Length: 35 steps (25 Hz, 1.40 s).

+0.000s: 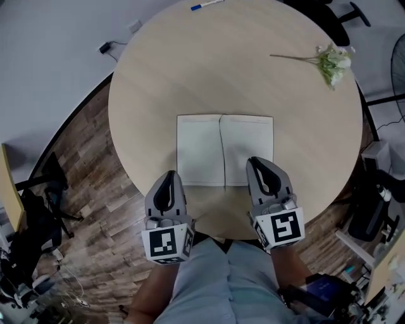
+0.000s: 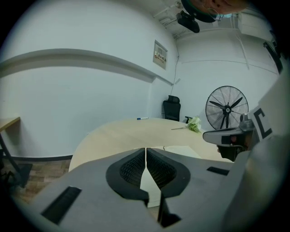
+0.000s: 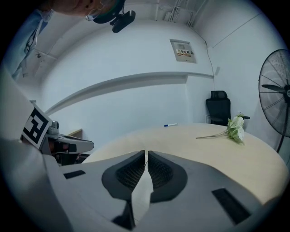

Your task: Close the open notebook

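The open notebook [image 1: 224, 150] lies flat with blank white pages in the middle of the round wooden table [image 1: 190, 76]. My left gripper [image 1: 169, 174] is shut and empty, hovering at the table's near edge just outside the notebook's lower left corner. My right gripper [image 1: 253, 161] is also shut with nothing between its pads, its tip over the lower part of the right page. In the left gripper view the closed jaws [image 2: 146, 152] point across the notebook [image 2: 181, 149]. In the right gripper view a strip of white page [image 3: 142, 195] shows below the closed jaws [image 3: 146, 154].
A sprig of pale flowers [image 1: 329, 63] lies at the table's far right and a blue pen [image 1: 205, 5] at its far edge. A standing fan [image 2: 226, 107] and a black office chair [image 2: 172, 108] stand beyond the table. Equipment clutters the floor on both sides.
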Motion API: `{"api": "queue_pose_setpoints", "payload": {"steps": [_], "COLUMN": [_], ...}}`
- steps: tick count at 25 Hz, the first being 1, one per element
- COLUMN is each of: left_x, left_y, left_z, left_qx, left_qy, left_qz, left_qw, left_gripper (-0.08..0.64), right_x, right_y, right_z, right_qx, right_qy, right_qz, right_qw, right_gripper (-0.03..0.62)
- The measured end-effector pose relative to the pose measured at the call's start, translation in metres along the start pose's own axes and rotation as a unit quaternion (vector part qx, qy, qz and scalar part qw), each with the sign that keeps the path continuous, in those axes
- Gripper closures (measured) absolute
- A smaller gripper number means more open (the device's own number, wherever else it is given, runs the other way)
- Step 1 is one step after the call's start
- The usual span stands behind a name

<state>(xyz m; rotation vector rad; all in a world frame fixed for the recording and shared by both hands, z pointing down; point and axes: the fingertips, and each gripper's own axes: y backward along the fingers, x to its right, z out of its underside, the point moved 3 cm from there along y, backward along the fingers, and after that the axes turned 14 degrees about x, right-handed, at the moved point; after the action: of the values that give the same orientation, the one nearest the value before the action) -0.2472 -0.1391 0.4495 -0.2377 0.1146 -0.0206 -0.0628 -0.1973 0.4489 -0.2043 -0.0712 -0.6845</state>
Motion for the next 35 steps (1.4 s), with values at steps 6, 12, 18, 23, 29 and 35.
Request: {"api": "queue_pose_setpoints", "payload": {"steps": [6, 12, 18, 23, 29, 35], "left_x": [-0.006, -0.009, -0.013, -0.015, -0.012, -0.019], "left_y": [-0.005, -0.009, -0.011, -0.012, -0.013, -0.009], "left_z": [0.047, 0.079, 0.122, 0.129, 0.13, 0.128], "left_qx": [-0.042, -0.092, -0.155, -0.162, -0.159, -0.172], "left_qy": [0.019, 0.042, 0.059, 0.049, 0.033, 0.062], "left_qz": [0.005, 0.012, 0.015, -0.009, -0.017, -0.025], "left_qw": [0.9989, 0.9948, 0.986, 0.9855, 0.9866, 0.9829], "left_gripper": [0.537, 0.365, 0.311, 0.313, 0.349, 0.511], "right_x": [0.0, -0.001, 0.0, 0.005, 0.011, 0.017], "right_y": [-0.007, -0.01, -0.012, -0.013, -0.011, -0.003], "right_z": [0.033, 0.05, 0.068, 0.072, 0.073, 0.066], "right_qx": [-0.025, -0.036, -0.053, -0.057, -0.054, -0.048], "right_qy": [-0.014, -0.024, -0.031, -0.033, -0.035, -0.035], "right_qz": [0.006, 0.009, 0.013, 0.02, 0.027, 0.031], "right_qw": [1.0, 0.999, 0.998, 0.998, 0.998, 0.998], "right_gripper": [0.541, 0.541, 0.541, 0.541, 0.541, 0.541]}}
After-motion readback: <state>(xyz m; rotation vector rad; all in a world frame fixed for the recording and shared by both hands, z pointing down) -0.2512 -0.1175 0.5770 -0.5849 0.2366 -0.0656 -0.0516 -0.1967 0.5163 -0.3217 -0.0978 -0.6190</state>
